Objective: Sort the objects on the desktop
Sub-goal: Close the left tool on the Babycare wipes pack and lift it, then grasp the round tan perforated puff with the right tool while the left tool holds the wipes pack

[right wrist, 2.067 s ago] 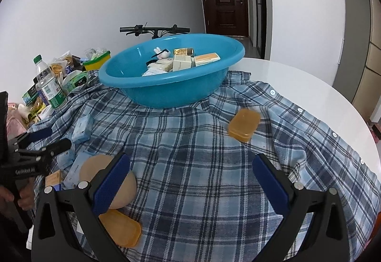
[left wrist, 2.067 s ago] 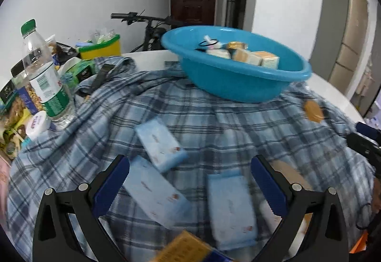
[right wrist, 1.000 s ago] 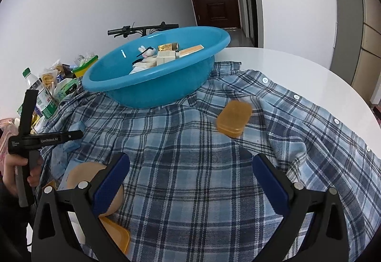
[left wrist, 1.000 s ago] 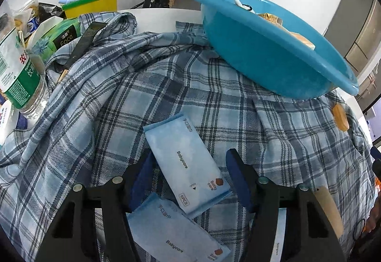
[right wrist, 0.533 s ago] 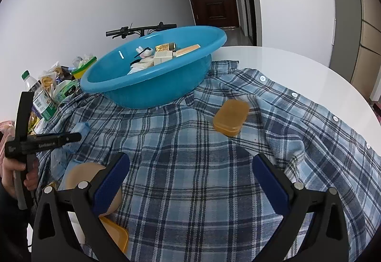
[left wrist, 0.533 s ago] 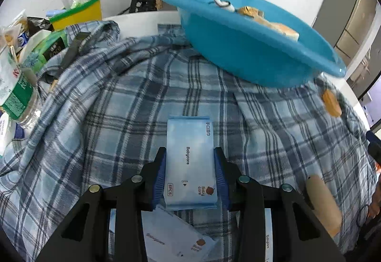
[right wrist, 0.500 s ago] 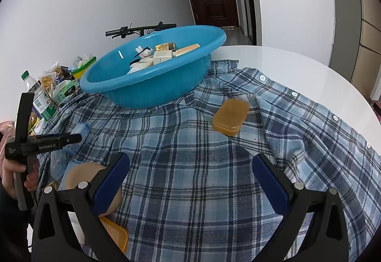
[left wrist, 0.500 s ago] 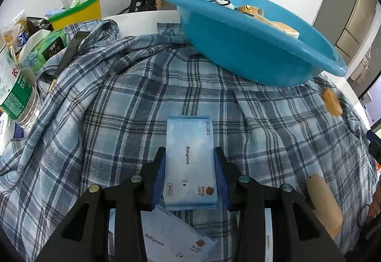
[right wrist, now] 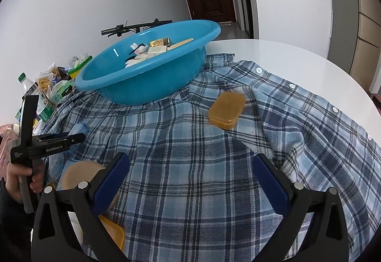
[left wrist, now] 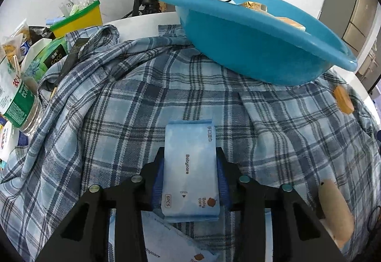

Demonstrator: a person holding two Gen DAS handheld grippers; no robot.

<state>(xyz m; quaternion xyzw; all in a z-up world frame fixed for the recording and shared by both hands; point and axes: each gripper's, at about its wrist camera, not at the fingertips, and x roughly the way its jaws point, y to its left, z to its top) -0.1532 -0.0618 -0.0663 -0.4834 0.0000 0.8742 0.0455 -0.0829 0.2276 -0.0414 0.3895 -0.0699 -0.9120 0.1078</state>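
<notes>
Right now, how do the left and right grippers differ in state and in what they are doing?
The left gripper is shut on a blue Babycare wipes pack; the right gripper is open and holds nothing. The left one has its pack raised off the plaid shirt; the right one hangs over the shirt, short of the orange case. Both point toward the blue basin.

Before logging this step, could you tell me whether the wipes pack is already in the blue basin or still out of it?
Out. The wipes pack is clamped in the left gripper above the plaid shirt, short of the blue basin.
</notes>
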